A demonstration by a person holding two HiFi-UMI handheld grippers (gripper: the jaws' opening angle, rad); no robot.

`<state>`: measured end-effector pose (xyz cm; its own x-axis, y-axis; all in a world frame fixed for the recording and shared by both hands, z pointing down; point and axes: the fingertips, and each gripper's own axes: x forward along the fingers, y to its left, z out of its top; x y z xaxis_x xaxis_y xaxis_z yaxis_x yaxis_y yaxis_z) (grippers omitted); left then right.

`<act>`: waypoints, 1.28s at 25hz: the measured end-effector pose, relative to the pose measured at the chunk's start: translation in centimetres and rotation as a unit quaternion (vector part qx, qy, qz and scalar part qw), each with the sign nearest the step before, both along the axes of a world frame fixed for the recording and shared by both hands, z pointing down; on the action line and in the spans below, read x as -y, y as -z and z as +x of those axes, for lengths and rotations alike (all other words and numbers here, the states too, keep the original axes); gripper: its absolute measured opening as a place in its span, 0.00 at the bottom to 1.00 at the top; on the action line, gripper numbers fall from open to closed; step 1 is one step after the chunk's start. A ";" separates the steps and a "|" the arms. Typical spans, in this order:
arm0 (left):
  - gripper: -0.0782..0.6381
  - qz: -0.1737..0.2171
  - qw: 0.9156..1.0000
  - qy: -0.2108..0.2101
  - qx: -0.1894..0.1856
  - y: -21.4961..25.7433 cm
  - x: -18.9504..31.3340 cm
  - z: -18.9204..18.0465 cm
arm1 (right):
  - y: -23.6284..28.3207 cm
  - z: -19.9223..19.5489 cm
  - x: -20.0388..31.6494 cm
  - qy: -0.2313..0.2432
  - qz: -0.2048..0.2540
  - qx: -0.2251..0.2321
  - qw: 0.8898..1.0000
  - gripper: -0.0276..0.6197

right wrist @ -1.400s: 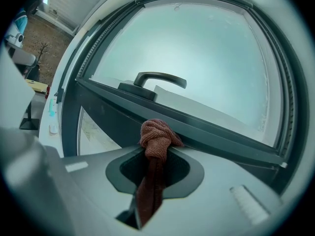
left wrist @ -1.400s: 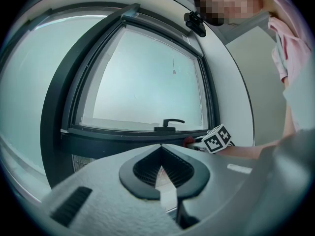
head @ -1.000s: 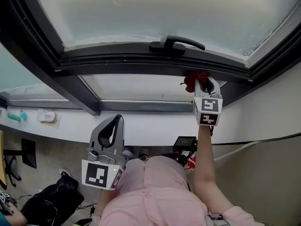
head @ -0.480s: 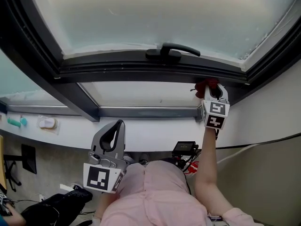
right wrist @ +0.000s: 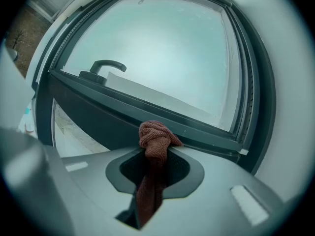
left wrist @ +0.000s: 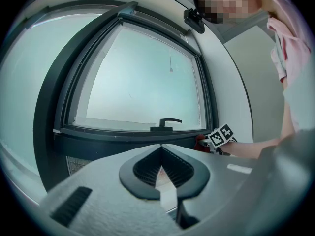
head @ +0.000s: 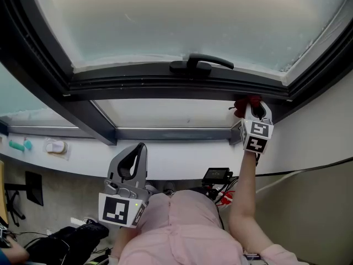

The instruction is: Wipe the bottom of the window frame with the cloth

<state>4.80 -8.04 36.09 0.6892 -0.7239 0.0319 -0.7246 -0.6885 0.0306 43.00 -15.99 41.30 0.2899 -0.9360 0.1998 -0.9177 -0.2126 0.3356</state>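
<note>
Wiping looks to be in hand at the right end of the dark grey bottom rail of the window frame (head: 165, 86), where the right gripper (head: 249, 106) is up at the rail with its 2 jaws closed tight on a crumpled rust-red knitted cloth (right wrist: 155, 140). As I judge it, little rail is left on that side, so the next move calls for a steady drag back leftward along the rail, keeping the cloth pressed to it and passing under the black lever handle (head: 199, 63). In the right gripper view, the bunched end of the cloth sticks out just past the jaw tips, against or very near the rail's lower edge; I cannot tell whether it truly presses there. The rest trails back between the jaws. The left gripper (head: 132, 158) hangs low by the person's chest, well apart from the frame, jaws together with nothing in them.
</note>
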 end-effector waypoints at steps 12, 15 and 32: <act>0.10 -0.004 1.000 0.004 -0.002 -0.1 0.2 -0.7 | 0.6 3.4 -1.0 -0.051 0.006 0.009 0.999 0.15; 0.10 -0.003 1.000 0.000 -0.002 -0.1 0.2 -0.5 | 0.4 4.4 -1.3 -0.063 0.008 0.012 0.998 0.15; 0.10 -0.004 1.000 0.004 0.001 -0.1 0.7 0.1 | 0.3 9.3 -2.5 -0.110 0.010 0.024 0.994 0.15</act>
<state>4.88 -8.76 36.20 0.6837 -0.7287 0.0399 -0.7298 -0.6828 0.0342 52.32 -13.44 41.01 0.4792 -0.8547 0.1994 -0.8627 -0.4169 0.2863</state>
